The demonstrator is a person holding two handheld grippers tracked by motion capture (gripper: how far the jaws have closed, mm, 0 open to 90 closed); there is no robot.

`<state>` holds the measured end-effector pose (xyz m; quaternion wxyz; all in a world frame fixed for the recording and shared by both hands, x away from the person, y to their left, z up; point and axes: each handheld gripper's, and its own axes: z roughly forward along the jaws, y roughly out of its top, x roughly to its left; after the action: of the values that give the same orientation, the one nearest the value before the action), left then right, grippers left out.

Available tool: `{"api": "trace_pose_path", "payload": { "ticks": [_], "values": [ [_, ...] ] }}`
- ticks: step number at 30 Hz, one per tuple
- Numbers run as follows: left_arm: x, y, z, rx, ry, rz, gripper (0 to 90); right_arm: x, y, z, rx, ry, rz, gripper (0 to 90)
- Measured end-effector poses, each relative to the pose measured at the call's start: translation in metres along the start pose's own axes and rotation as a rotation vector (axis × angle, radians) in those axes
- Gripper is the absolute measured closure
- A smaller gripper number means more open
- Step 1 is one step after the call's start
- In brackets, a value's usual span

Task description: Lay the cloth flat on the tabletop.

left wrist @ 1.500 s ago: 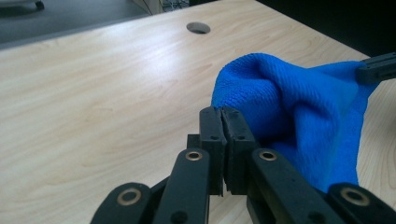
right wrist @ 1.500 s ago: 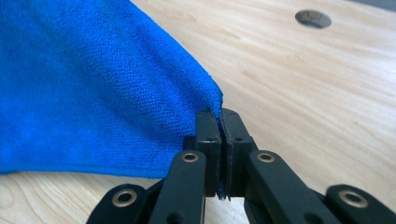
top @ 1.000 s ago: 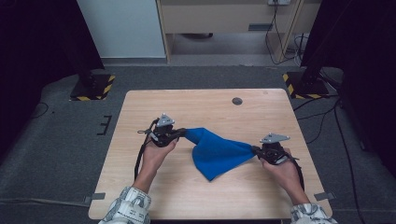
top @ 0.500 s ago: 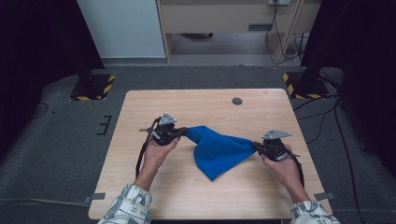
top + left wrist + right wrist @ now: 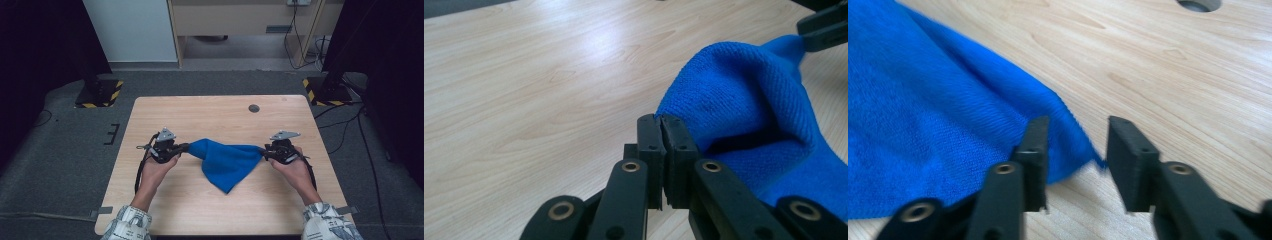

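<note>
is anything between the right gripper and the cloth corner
Nothing visible. The right gripper stands open with the blue cloth's corner lying right between its jaws on the bare table. The left gripper is shut on the cloth's other end.

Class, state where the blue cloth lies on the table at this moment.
In the high view the blue cloth lies on the table's near half, stretched between the left gripper and right gripper.
</note>
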<state>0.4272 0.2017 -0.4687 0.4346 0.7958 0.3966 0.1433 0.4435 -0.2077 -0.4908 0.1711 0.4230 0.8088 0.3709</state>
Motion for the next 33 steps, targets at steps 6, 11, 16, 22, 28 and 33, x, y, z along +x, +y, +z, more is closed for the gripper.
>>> {"api": "trace_pose_path", "payload": {
  "ticks": [6, 11, 16, 22, 28, 33],
  "values": [
    [0.0, -0.004, 0.001, 0.01, 0.004, -0.003, 87.6, -0.003, -0.005, -0.003, 0.005, -0.03, 0.058, 50.4],
    [0.001, -0.007, 0.003, 0.014, 0.003, -0.006, 87.6, -0.004, -0.006, 0.011, 0.006, -0.048, 0.114, 53.1],
    [0.003, -0.008, 0.007, 0.019, 0.0, -0.008, 87.5, -0.002, -0.002, 0.027, 0.005, -0.041, 0.163, 53.9],
    [0.004, -0.009, 0.007, 0.02, -0.003, -0.007, 87.3, 0.008, 0.001, 0.046, 0.03, -0.05, 0.186, 53.8],
    [0.006, -0.01, 0.009, 0.027, 0.002, -0.006, 87.1, 0.013, 0.001, 0.051, 0.056, -0.061, 0.173, 53.8],
    [0.008, -0.011, 0.011, 0.032, 0.007, -0.006, 86.8, 0.016, 0.0, 0.054, 0.069, -0.057, 0.143, 71.9]
  ]
}}
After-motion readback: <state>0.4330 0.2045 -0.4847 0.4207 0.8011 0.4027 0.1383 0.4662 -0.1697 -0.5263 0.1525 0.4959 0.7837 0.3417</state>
